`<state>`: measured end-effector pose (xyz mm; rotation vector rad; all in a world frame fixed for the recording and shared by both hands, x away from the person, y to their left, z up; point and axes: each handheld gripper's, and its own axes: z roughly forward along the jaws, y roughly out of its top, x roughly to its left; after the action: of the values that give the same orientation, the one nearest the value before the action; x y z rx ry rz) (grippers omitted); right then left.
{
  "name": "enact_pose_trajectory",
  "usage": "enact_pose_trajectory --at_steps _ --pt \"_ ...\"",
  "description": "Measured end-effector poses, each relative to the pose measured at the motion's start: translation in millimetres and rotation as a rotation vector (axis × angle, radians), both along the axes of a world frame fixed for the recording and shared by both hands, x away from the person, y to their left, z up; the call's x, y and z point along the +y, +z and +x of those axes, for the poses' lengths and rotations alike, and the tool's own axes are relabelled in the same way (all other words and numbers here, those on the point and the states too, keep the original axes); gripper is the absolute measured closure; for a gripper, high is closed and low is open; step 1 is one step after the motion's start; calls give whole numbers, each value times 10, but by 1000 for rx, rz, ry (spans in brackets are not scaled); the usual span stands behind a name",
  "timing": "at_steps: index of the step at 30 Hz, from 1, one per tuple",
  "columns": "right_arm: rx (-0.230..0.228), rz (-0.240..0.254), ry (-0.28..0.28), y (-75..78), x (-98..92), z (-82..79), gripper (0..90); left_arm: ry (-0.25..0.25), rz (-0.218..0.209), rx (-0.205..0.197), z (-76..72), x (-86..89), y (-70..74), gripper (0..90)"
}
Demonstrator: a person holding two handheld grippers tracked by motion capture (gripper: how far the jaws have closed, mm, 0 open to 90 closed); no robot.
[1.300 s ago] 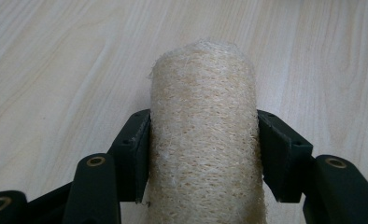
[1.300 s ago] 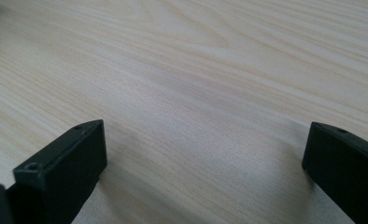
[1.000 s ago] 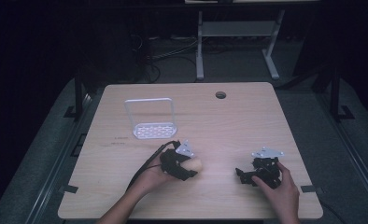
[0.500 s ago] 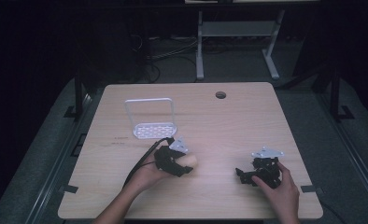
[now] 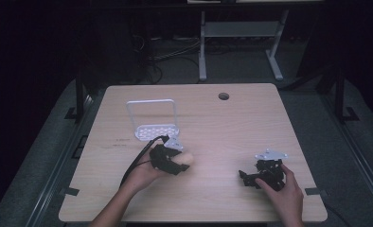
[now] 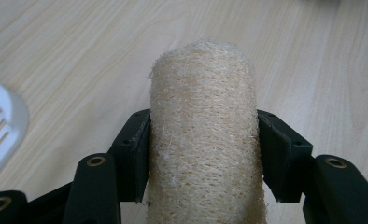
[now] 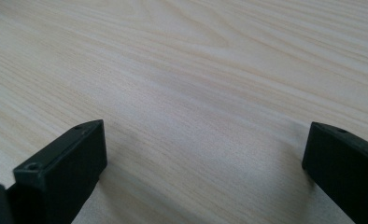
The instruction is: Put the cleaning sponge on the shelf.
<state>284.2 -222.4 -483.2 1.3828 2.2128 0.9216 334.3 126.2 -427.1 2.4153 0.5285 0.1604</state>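
A beige loofah roll sits between the black jaws of my left gripper, both pads pressing its sides; the gripper is shut on it. In the high view the left gripper holds the loofah just above the table, a little in front of a white perforated rack with an upright wire frame. A corner of that rack shows at the left edge of the left gripper view. My right gripper rests low at the right front of the table; its jaws stand wide apart over bare wood.
The light wooden table has a round cable hole near its far edge. Beyond the table stand a metal stand and cables on a dark floor.
My left gripper with the loofah has drifted a little toward the rack and slightly up. The right gripper has stayed where it was.
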Motion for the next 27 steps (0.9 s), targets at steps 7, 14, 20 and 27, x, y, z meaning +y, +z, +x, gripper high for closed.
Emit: enact_pose_trajectory --at_steps 7,14,20,27 --pt "0 0 0 0 0 0 0 29 -5 -5 36 105 24 414" --pt "0 0 0 -1 0 0 0 56 -4 -11 71 206 47 414" --pt "0 1 0 -1 0 0 0 78 -8 -22 105 299 83 414" --pt "0 1 0 0 0 0 0 95 3 -32 145 393 116 414"
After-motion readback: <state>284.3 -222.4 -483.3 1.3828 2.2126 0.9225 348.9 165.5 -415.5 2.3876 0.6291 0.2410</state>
